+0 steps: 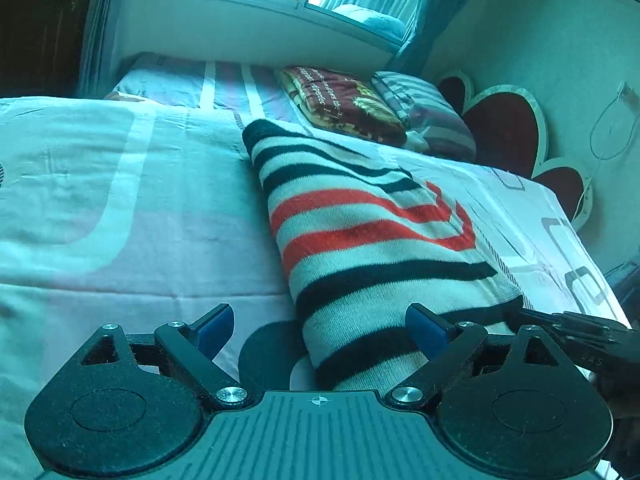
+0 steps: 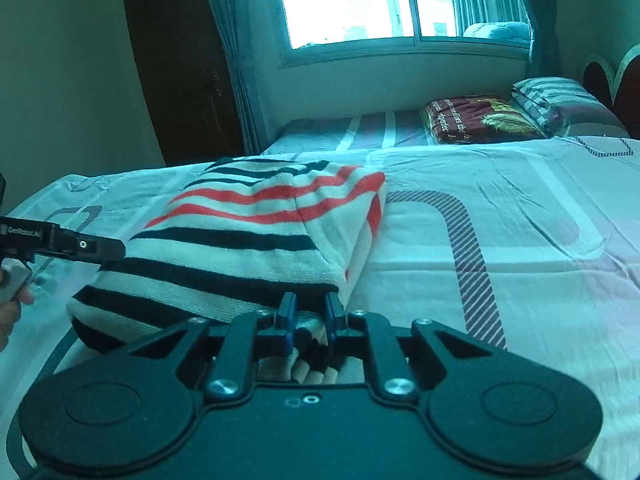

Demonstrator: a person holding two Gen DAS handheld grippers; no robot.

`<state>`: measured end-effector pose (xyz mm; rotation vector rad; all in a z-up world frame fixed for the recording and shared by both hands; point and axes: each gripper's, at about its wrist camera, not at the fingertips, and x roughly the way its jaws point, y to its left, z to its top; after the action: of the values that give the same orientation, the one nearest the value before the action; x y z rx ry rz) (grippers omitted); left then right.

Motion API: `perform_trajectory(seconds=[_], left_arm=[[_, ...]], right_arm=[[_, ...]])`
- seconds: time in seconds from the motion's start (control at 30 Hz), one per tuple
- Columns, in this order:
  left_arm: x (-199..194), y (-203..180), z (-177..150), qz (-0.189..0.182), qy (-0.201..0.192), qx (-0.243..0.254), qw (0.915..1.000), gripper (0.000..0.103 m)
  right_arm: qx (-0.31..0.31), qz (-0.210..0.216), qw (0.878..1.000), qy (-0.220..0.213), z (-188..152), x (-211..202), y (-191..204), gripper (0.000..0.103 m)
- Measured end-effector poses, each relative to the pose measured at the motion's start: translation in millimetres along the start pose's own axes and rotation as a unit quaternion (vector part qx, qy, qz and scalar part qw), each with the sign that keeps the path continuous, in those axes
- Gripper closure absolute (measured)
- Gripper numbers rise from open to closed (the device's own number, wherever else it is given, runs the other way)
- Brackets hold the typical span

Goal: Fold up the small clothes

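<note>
A small knitted sweater with white, black and red stripes lies folded on the bed; it also shows in the right wrist view. My left gripper is open, its blue pads wide apart at the sweater's near end, with the cloth lying between them. My right gripper is shut on the sweater's near edge, striped cloth bunched between its blue pads. The right gripper shows at the right edge of the left wrist view. The left gripper's tip shows at the left of the right wrist view.
The bed sheet is pale with pink and grey patterns. A folded dark red blanket and a striped pillow lie at the head. A heart-shaped headboard stands behind. A window with curtains is beyond.
</note>
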<state>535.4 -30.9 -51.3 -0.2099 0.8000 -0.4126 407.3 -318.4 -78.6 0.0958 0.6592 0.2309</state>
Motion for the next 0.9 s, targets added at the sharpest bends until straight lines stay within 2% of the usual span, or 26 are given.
perform_trajectory(seconds=[0.27,0.47,0.57,0.63,0.73,0.8,0.9], left_arm=[[2,-1,-14,0.013,0.007,0.007,0.9999,0.01],[4,-6,-15,0.029,0.008,0.021,0.9993,0.005],[2,-7,-12,0.029,0.013,0.021,0.9993,0.005],[-5,-9,-9,0.03,0.007,0.034,0.999,0.005],[-16,3,-1,-0.007,-0.007,0.009,0.9999,0.006],[-15,17,6,-0.042,-0.008,-0.024,0.9988,0.006],[1,35,17,-0.108,0.012,-0.079,0.991,0.014]], right_arm=[[0.022,-0.005,1.0,-0.002,-4,1,-1,0.08],[0.047,-0.015,0.999,0.003,-6,4,-6,0.067],[0.082,-0.009,0.996,0.018,-2,4,-14,0.062],[0.109,0.004,0.994,0.009,3,-5,-21,0.058],[0.152,0.028,0.988,-0.013,9,-17,-38,0.046],[0.193,0.056,0.98,-0.004,14,-12,-56,0.042],[0.237,0.096,0.967,0.021,21,5,-77,0.042]])
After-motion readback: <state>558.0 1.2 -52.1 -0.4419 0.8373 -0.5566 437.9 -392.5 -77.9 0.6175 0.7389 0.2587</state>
